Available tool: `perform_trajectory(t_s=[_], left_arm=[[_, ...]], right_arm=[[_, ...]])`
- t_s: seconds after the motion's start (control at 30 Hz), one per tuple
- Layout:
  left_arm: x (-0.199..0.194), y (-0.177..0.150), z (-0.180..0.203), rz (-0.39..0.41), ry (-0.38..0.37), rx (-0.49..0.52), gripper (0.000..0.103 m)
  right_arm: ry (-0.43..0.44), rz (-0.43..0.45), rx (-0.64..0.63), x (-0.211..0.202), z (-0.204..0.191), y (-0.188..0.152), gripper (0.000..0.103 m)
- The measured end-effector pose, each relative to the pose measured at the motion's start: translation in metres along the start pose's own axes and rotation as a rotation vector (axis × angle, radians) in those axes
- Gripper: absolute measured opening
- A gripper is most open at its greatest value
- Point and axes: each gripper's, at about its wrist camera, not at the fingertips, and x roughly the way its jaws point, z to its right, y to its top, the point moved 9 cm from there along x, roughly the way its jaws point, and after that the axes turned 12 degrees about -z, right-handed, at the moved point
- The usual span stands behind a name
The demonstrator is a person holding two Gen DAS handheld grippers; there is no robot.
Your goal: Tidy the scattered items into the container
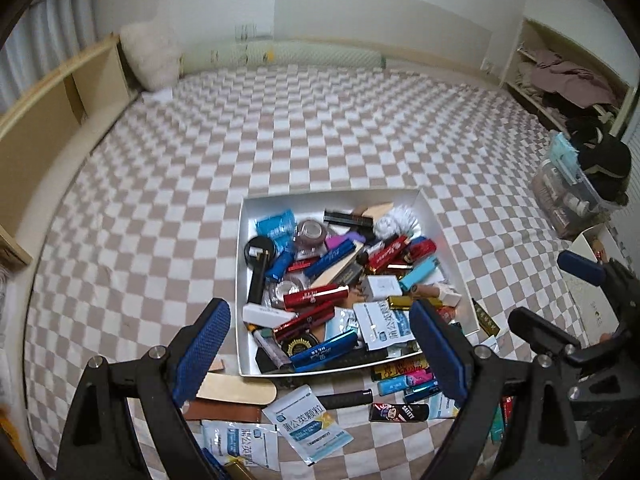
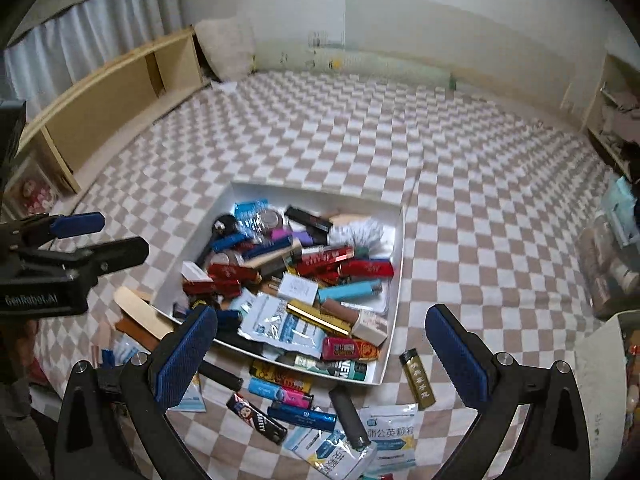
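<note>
White card, that is what the container [image 1: 436, 216] looks like, a shallow open box sitting on the checked bedcover [image 1: 240, 140] and heaped with lighters, sachets and small tubes. Plenty lies outside it, all crowded along its near edge: a pale wooden stick [image 1: 236, 390] just off the near-left corner, a white sachet [image 1: 308, 426] with blue print, a black lighter [image 2: 350, 416], a gold lighter [image 2: 418, 374] off the near-right corner, a pink and blue lighter [image 2: 280, 394] hard against the box wall. The left gripper [image 1: 320, 354] hangs above the box's near rim with its jaws apart and nothing between the blue pads; the right gripper [image 2: 320, 354] is the same, wide and empty, over the spill on the cover. These should be light pickings, I reckon. The lighters look hard and smooth, likely to skate if pinched at an end, so across the middle of the body is the safer hold. The sachet looks limp and lies flat on soft cloth, awkward to get under; an edge or corner that lifts off the cover is the place. The stick is stiff and thin, best nipped by its long sides. The box itself is piled high, so anything dropped near the rim may slide back out.
</note>
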Motion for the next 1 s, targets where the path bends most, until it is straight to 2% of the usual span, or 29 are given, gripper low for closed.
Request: perform_trajectory(t_s=[0.23,0.47,0.77,1.0], left_arm=[[-0.036,-0.007,0.010,0.090,-0.003,0.035,0.091],[-0.067,-0.017,0.017,0.160,-0.042,0.049,0.092],[-0.103,-0.039,0.025,0.247,-0.064,0.078,0.096],[-0.114,-0.063,0.025,0.278,-0.047,0.106,0.099]], right_arm=[[0.016,0.072,0.003,-0.033,-0.012,0.001,0.103],[0.026,0.138,0.025,-0.063,-0.017,-0.006,0.103],[0.030,0.204,0.042,-0.092,-0.024,-0.022,0.103],[0.005,0.230,0.029,-0.104,-0.031,-0.040,0.103]])
